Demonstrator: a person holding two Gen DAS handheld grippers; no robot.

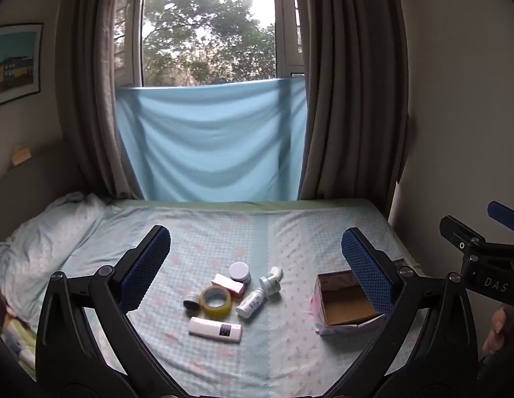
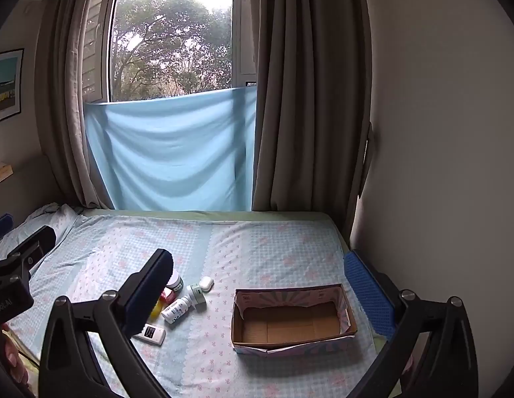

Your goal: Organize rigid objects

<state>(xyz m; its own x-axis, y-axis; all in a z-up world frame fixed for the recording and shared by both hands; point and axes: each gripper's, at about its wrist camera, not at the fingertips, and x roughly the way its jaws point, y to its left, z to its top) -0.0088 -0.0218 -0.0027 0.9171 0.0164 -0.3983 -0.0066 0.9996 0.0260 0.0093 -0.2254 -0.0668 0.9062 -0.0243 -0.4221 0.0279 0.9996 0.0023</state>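
Note:
A cluster of small items lies on the bed: a yellow tape roll, a white flat tube, a white bottle, a pink box, a white-lidded jar and a small white case. To their right stands an empty cardboard box. My left gripper hangs open above the cluster, nothing between its fingers. My right gripper is open above the cardboard box. In the right wrist view its left finger hides part of the cluster; the white bottle and white flat tube show.
The bed has a light blue checked sheet, with a crumpled pillow at its left. A wall borders the bed's right side. Curtains and a blue cloth hang behind.

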